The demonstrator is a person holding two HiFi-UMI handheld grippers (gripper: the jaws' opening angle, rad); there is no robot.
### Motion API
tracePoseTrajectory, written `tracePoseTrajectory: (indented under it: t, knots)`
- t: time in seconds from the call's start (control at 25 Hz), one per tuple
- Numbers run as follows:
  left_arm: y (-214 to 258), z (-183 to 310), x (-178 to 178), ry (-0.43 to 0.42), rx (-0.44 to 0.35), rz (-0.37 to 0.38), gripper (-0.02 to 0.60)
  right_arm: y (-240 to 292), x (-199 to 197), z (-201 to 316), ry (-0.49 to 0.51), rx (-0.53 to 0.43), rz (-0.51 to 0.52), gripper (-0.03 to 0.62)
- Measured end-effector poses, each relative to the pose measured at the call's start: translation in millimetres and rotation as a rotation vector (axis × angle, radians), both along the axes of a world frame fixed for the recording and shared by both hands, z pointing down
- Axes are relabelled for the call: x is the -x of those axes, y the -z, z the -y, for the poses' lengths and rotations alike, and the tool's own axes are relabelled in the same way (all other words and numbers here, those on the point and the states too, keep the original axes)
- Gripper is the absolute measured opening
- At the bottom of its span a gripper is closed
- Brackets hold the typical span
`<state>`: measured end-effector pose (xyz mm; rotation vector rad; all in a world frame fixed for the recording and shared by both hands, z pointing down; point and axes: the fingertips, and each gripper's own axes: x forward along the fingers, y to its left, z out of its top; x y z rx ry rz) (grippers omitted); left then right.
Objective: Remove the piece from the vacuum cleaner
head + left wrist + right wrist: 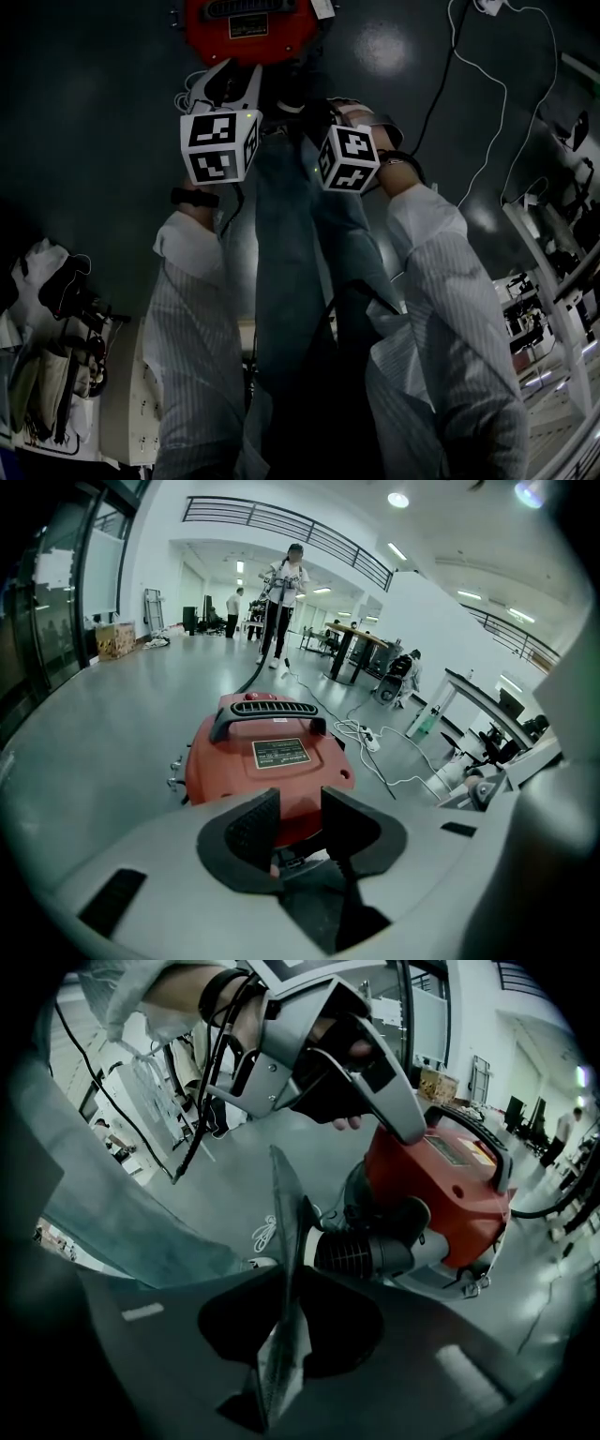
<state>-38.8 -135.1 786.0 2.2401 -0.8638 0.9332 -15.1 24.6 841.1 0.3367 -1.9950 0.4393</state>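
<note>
Step in hand, as I read it: pulling the grey cloth piece [281,244] away from the red vacuum cleaner [248,28]. The cloth hangs as a long strip from just below the vac down btwn your two arms. Can't tell whether its top end is free of the vac or caught there; too dark at that spot.

R gripper [286,1283]: jaws pressed together on the cloth's edge, which runs up out of the pads like a thin blade, w/ the rest of the sheet spreading off to one side. The pinch is close to the edge.

L gripper [300,803]: jaws spread part way w/ a narrow gap and nothing clamped that I can see; the vac's red body shows thru the gap. In the right gripper view its nose sits at the vac's top edge, above the black ribbed port [366,1252]. Touching or just off, can't say.

Next move, prob: hold the R pinch, draw the cloth back toward you, and steady the vac w/ the L so it doesn't roll on the floor [94,141]. The cloth could slip out.
</note>
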Motion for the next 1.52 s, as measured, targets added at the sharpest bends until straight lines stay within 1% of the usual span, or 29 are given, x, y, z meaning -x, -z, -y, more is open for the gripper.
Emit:
tracePoseTrajectory:
  t: [0.2,0.68,1.12,1.16,1.2,1.24,1.28,1.32,1.4,1.52]
  knots:
    - [-1.0,-1.7,-1.0,-0.002,0.009,-0.002,0.137,0.2,1.9,-3.4,0.003,0.042,0.032,0.051]
    - [1.7,1.4,0.2,-0.015,0.011,-0.023,0.133,3.0,7.6,-8.8,0.029,0.084,0.044,0.060]
    - [2.0,2.6,0.0,-0.017,0.016,-0.037,0.132,2.8,10.1,-11.5,-0.022,0.119,0.054,0.061]
    - [1.6,2.7,-0.2,-0.017,0.017,-0.039,0.132,2.9,11.2,-15.1,-0.008,0.129,0.056,0.061]
    - [1.2,2.9,-0.4,-0.018,0.017,-0.041,0.132,3.4,13.4,-23.7,0.029,0.146,0.060,0.060]
    - [1.0,2.9,-0.4,-0.019,0.016,-0.042,0.132,4.1,16.7,-37.3,0.079,0.167,0.064,0.029]
    - [1.1,2.9,0.0,-0.019,0.016,-0.042,0.132,4.6,20.4,-52.6,0.108,0.183,0.067,0.025]
    - [1.5,2.8,0.6,-0.016,0.016,-0.041,0.132,5.1,23.6,-65.7,0.092,0.196,0.071,0.025]
    - [1.9,1.9,1.3,-0.005,0.026,-0.036,0.132,8.3,26.9,-80.4,-0.022,0.215,0.089,0.025]
    - [9.3,-3.3,0.8,0.009,0.067,-0.046,0.132,19.2,23.7,-77.3,-0.178,0.226,0.112,0.025]
